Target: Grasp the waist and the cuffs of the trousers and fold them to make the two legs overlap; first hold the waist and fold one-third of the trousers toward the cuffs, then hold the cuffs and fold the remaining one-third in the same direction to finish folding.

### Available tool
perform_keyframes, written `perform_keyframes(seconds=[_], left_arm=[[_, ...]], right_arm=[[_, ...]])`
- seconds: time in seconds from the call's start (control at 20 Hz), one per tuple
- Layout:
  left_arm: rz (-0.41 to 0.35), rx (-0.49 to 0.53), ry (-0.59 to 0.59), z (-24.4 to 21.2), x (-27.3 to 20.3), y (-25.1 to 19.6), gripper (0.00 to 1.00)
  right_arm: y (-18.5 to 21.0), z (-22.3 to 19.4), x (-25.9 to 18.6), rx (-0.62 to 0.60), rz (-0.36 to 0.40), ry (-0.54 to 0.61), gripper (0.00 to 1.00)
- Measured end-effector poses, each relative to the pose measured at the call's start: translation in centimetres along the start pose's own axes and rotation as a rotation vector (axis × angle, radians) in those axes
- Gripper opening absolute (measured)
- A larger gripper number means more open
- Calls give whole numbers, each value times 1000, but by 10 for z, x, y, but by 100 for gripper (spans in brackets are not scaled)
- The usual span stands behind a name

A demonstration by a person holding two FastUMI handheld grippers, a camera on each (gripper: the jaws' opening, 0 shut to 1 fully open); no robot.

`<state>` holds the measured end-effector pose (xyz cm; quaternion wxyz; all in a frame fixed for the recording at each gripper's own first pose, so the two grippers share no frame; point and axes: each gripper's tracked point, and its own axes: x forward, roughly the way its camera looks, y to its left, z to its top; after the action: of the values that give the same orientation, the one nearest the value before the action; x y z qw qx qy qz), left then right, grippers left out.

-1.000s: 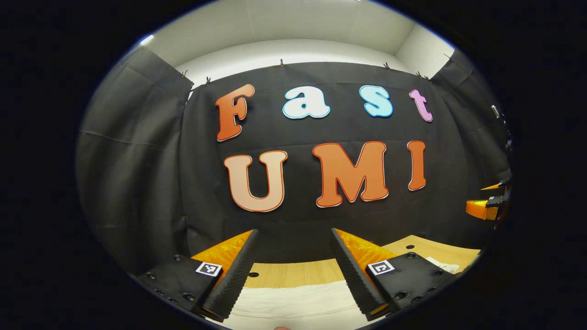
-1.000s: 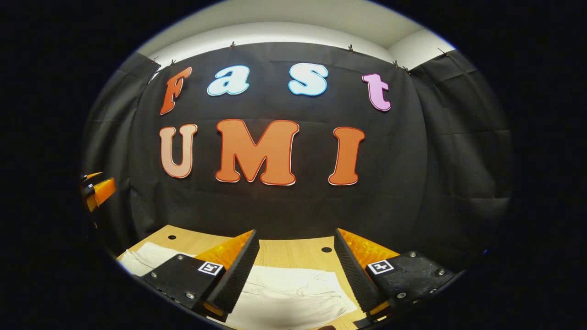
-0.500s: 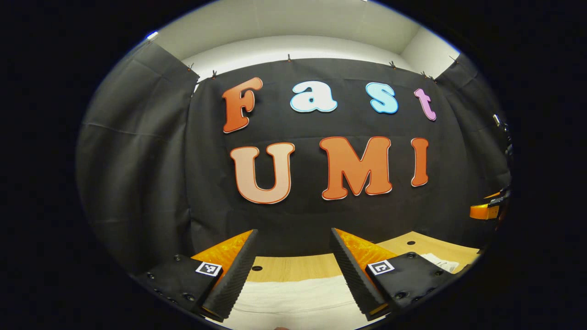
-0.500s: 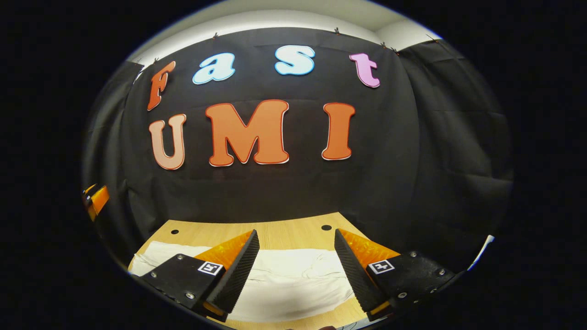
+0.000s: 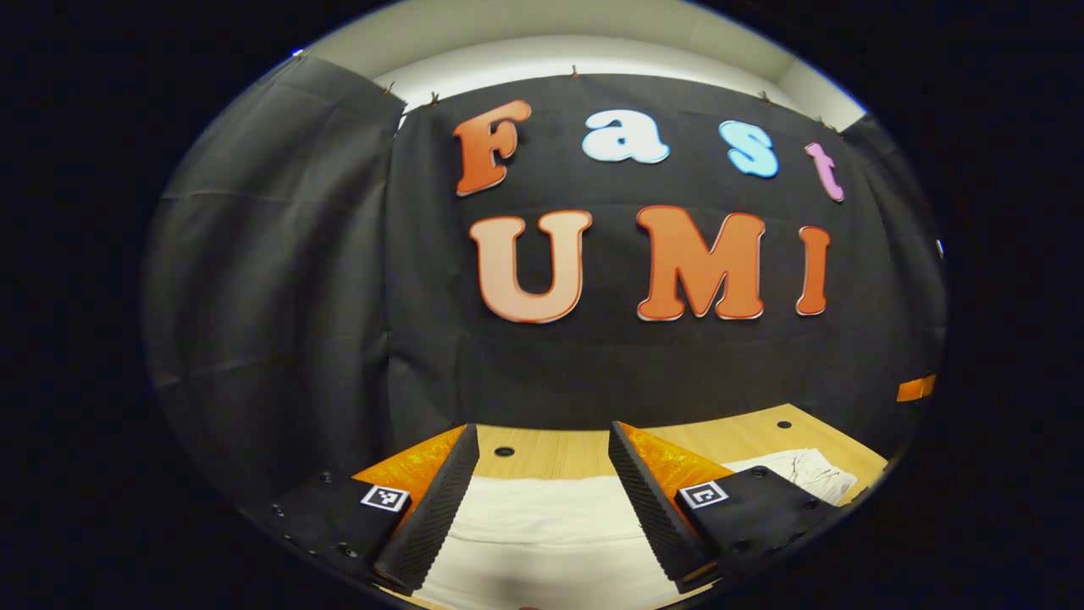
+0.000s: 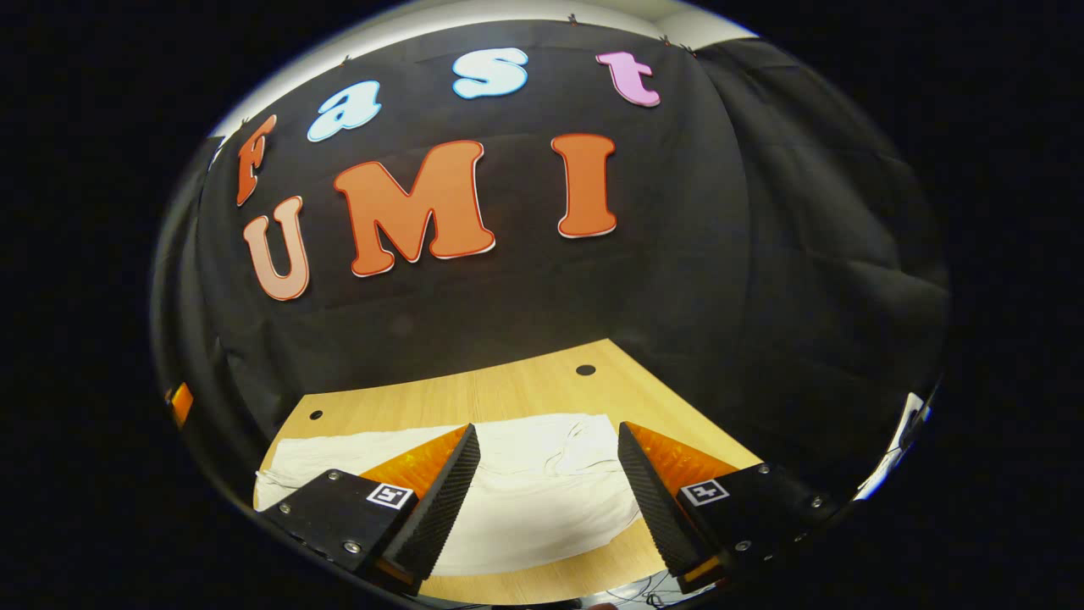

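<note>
The tabletop (image 6: pixel 525 394) carried white trousers (image 6: pixel 525 500); I held both tongs, left (image 5: pixel 542 487) and right (image 6: pixel 546 491), wide above them, gripping nothing.

wooden table (image 6: pixel 542 385) (holes near far edge) | white trousers (image 6: pixel 525 500) lying flat
</note>
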<state>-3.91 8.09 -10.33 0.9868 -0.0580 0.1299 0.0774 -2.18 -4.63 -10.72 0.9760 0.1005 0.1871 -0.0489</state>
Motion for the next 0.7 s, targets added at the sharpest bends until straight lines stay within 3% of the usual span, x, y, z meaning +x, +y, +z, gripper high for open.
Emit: perform_keyframes(seconds=[0.7], left_arm=[[282, -171, 465, -138, -14, 67, 99]], right_arm=[[-68, -91, 85, 161, 35, 406, 97]])
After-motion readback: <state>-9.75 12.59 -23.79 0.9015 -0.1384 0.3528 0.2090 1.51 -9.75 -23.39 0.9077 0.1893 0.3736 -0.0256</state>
